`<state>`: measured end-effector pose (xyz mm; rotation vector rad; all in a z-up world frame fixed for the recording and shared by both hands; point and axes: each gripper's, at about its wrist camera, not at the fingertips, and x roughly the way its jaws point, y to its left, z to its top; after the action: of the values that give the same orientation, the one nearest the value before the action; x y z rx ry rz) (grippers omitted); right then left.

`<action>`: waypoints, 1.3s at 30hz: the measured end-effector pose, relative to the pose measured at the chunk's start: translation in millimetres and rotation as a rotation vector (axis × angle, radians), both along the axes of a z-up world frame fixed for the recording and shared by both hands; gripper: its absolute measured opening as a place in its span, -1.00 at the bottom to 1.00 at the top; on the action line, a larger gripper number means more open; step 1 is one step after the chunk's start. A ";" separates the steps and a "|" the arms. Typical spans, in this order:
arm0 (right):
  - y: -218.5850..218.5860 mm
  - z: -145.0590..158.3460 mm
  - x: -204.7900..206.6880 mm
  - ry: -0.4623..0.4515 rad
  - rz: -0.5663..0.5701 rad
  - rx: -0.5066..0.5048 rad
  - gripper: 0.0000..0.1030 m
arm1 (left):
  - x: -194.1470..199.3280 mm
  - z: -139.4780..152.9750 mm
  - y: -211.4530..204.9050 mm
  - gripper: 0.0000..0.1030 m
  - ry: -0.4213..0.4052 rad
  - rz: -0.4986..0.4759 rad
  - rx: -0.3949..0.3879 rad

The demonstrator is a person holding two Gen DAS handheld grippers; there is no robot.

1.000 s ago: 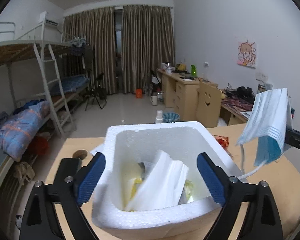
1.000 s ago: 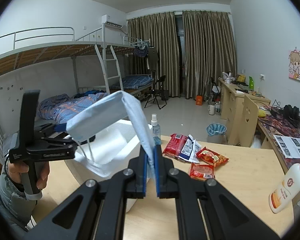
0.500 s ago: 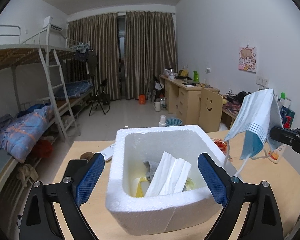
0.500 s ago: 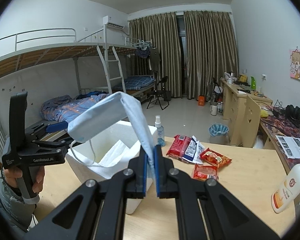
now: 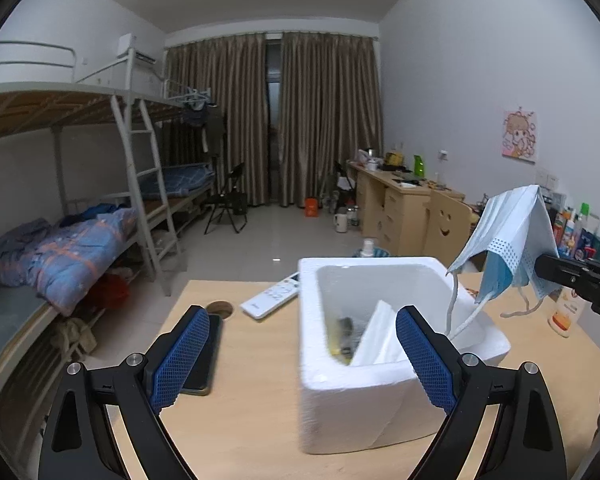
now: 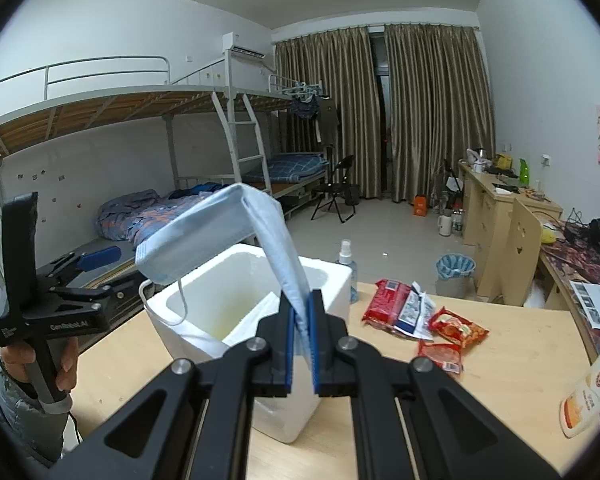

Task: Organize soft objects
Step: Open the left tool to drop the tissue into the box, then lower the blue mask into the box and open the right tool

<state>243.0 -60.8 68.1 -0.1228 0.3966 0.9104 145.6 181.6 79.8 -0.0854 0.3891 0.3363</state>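
The mask (image 6: pixel 236 236) hangs from my right claw (image 6: pixel 302 342), whose blue pads are clenched on one edge of it; it folds over like a tent and droops above the open top of the box (image 6: pixel 328 280), with one ear loop dangling at the box's rim. From my left camera the mask (image 5: pixel 508 248) sits up at the right, off the box's far right corner, its loops trailing over the rim

The box (image 5: pixel 340 400) is white foam and stands on the table (image 5: pixel 244 420). Inside it a folded white tissue (image 5: pixel 380 336) leans against the wall, with something yellowish and dark beneath it that I cannot make out

My left claw (image 5: pixel 302 358) is released, its pads spread wide and holding nothing; the right pad is in front of the box's near wall, the left one over a dark phone (image 5: pixel 204 360) lying flat on the table. Beyond the phone lies a white remote (image 5: pixel 272 296), just left of the box

From my right camera, snack packets (image 6: pixel 420 316) lie on the table to the right of the box, a spray bottle (image 6: pixel 346 264) stands behind it, and a lotion bottle (image 6: pixel 584 392) lies at the far right. My left hand (image 6: pixel 40 364) grips its handle at the left edge
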 end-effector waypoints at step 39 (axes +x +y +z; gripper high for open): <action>90.6 -27.6 23.8 0.107 0.006 -0.115 -0.82 | -64.3 -6.4 51.0 0.84 -0.037 0.132 -0.022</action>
<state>266.8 29.8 40.6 -0.1816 0.5484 0.9021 81.4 232.6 73.4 -0.1391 0.3516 0.4606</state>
